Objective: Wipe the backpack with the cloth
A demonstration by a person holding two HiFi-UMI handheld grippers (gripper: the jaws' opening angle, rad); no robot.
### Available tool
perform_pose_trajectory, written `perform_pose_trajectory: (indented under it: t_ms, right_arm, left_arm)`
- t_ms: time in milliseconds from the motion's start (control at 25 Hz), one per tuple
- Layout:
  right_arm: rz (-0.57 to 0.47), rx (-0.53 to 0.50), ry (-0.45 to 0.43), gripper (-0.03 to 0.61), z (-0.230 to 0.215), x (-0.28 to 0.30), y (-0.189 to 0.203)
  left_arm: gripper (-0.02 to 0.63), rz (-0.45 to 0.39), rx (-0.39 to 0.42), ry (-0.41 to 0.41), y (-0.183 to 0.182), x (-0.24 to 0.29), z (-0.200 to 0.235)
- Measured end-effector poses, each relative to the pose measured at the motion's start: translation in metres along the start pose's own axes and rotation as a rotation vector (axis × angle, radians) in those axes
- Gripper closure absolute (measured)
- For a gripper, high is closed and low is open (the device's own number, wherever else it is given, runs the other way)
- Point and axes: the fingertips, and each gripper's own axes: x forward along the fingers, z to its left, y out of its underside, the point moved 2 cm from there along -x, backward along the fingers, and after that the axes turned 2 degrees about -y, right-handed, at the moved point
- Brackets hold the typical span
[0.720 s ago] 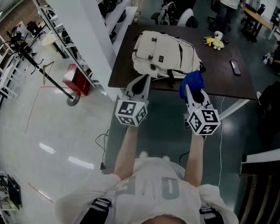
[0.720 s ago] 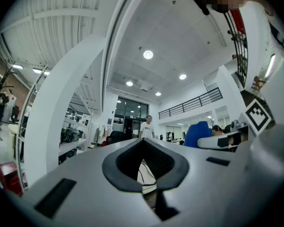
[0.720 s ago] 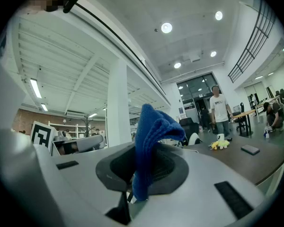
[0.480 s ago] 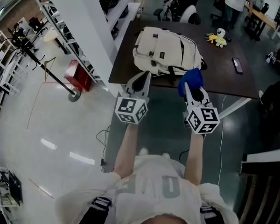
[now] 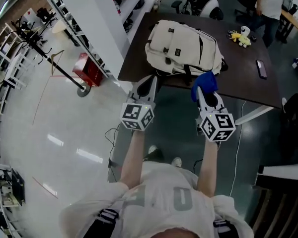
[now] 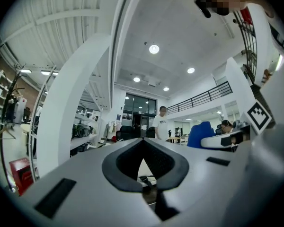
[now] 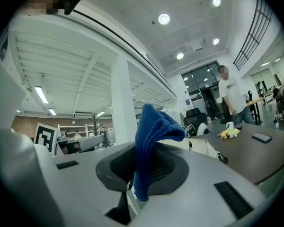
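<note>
In the head view, the approach is judged to be the step in hand; no wiping is being done yet. The blue cloth [image 5: 204,82] is being pinched between the fingers of the right gripper [image 5: 205,94] and is bunched up over their tips. The left gripper [image 5: 149,85] is being held with its fingers pressed together on nothing. Both pairs of fingertips are being held short of the near edge of the dark tabletop [image 5: 238,76]. The cream backpack [image 5: 184,44] is lying flat just ahead of them, front panel up, with dark straps trailing toward that edge.

In the left gripper view, the dark fingers [image 6: 173,162] are being shown with their tips closed and nothing between them. Only a sliver of pale fabric is being glimpsed through the opening behind the tips.

In the right gripper view, the cloth [image 7: 154,136] is being clamped upright in a soft fold. The backpack [image 7: 199,146] is lying beyond the fingers and to their right, on the tabletop [image 7: 246,157].

Next, the right gripper is expected to be carried forward and tipped down until the cloth is pressed onto the fabric. The soft bag may slide under the wipe, so it may need steadying by the left gripper.
</note>
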Motion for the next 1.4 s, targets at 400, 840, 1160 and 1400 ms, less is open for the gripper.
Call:
perform_pose_trajectory:
  t_ms: [400, 840, 1160, 1400]
  right_arm:
    - [0.161, 0.06, -0.096, 0.535, 0.038, 0.153, 0.069]
    - [0.381, 0.074, -0.12, 0.535, 0.072, 0.339, 0.15]
    - [0.498, 0.085, -0.06, 0.537, 0.046, 0.348, 0.184]
    - [0.497, 0.112, -0.069, 0.536, 0.033, 0.339, 0.183]
  left_arm:
    - [0.609, 0.028, -0.048, -0.001, 0.048, 0.042, 0.115]
    - [0.609, 0.065, -0.165, 0.038, 0.082, 0.118, 0.235]
    - [0.609, 0.144, -0.208, 0.111, 0.12, 0.145, 0.227]
    - [0.609, 0.166, -0.216, 0.129, 0.131, 0.162, 0.213]
